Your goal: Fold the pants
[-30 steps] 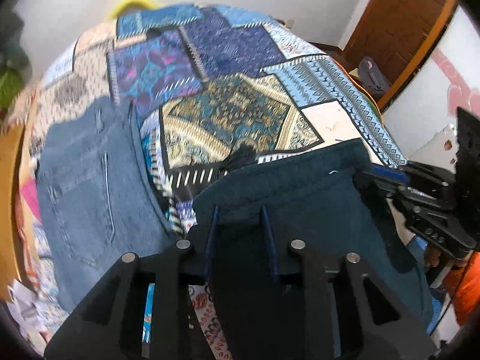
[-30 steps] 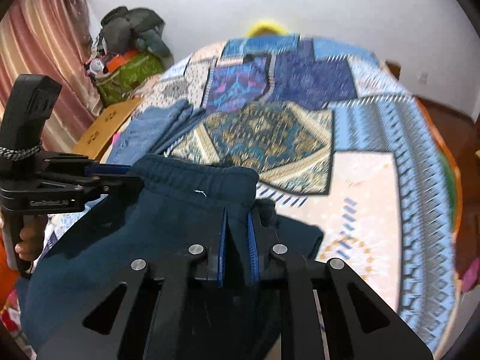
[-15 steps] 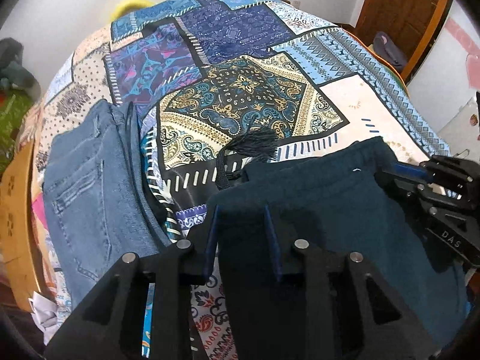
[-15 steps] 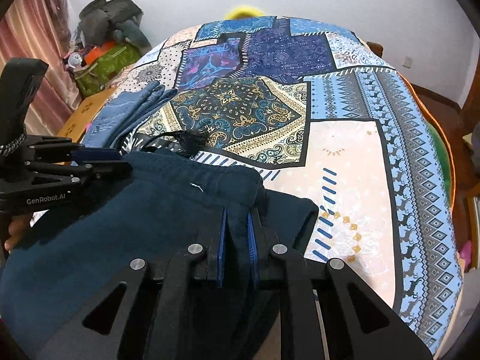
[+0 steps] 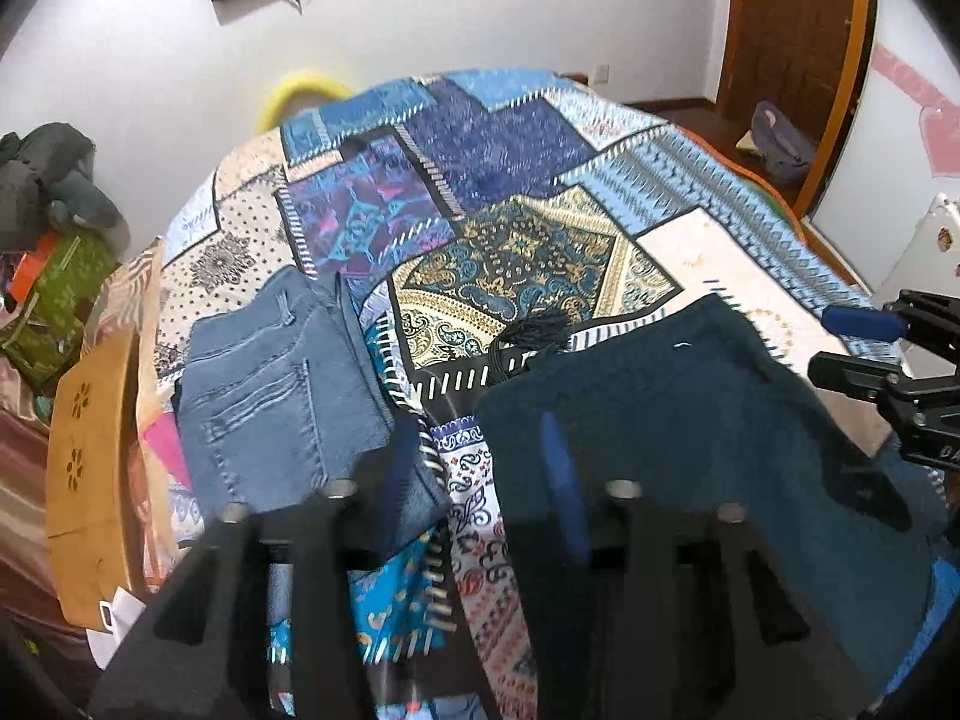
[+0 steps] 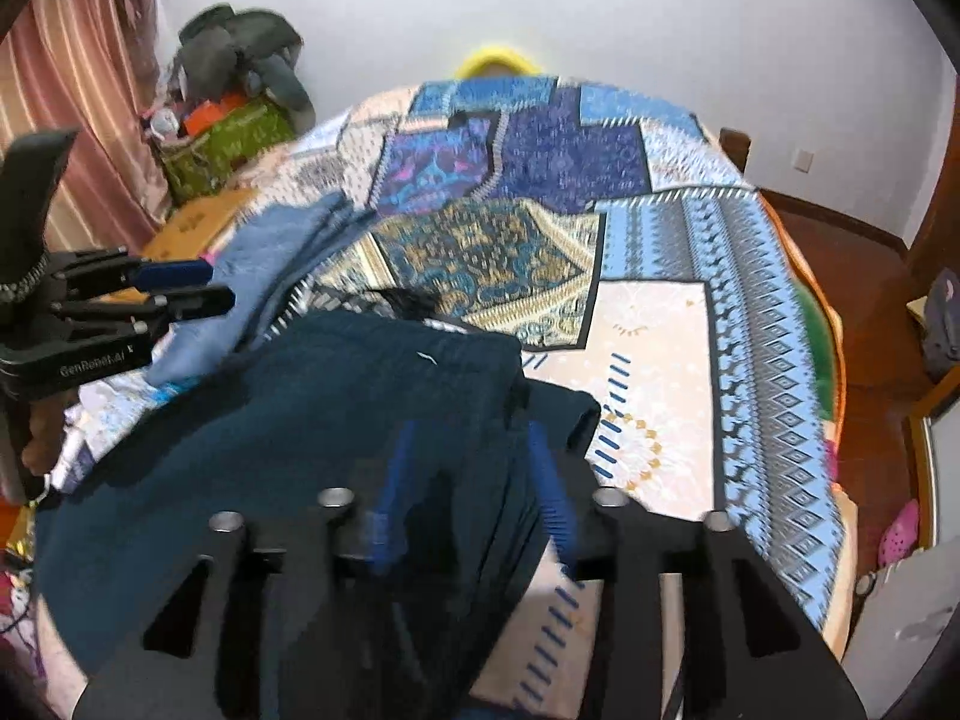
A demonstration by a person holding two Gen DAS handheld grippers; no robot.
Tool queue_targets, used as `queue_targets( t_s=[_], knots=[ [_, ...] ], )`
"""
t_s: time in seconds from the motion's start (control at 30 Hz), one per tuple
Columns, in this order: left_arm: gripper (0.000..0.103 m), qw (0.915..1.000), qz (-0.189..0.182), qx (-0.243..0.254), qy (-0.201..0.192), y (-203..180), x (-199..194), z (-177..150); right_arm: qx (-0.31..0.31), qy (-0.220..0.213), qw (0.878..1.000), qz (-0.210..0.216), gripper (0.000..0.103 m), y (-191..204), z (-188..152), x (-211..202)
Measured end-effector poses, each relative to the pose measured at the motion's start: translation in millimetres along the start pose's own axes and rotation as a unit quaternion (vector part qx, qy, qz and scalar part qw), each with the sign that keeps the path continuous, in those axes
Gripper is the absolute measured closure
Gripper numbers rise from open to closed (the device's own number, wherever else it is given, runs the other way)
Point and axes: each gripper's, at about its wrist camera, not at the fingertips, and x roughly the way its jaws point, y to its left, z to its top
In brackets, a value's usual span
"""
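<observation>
Covering nearly all the ground we see is the bed (image 5: 708, 252), dressed in a flat patchwork quilt (image 6: 654, 324) of sharp-edged printed panels, paisley, diamonds and dots; on its near side lie the dark teal pants (image 5: 690, 408), a thick, soft, fleecy cloth with a rounded elastic waistband, and their black tasselled drawstring (image 5: 540, 330) spills past the waistband onto the quilt; to the left, just beside them but apart, rest the folded jeans (image 5: 270, 396), stiff blue denim with stitched pocket seams; off the bed's left edge stands a pale wooden stool (image 5: 90, 450) with small flower cut-outs. We hold our left gripper (image 5: 480, 480) with its blue-padded fingers spread apart, one over the jeans' side and one over the pants' left edge, clamping nothing; our right gripper (image 6: 474, 480) also has its ribbed blue fingers (image 6: 549, 480) apart, standing on both sides of a bunched fold of the pants.
</observation>
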Motion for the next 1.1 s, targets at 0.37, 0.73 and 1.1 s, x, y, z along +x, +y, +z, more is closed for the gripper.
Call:
queue_targets(
  t_s=[0.37, 0.73, 1.1],
  knots=[
    [0.019, 0.9956, -0.052, 0.004, 0.078, 0.4, 10.6, -35.4, 0.040, 0.038, 0.998, 0.020, 0.018, 3.4, -34.3, -5.0],
    [0.018, 0.9748, -0.140, -0.040, 0.169, 1.5, 47.1, -40.5, 0.109, 0.124, 0.981, 0.100, 0.018, -7.6, -57.5, 46.6],
    [0.018, 0.9369, -0.247, -0.097, 0.227, 6.6, 78.5, -35.2, 0.104, 0.136, 0.976, 0.134, 0.026, -9.0, -58.3, 54.8]
  ],
)
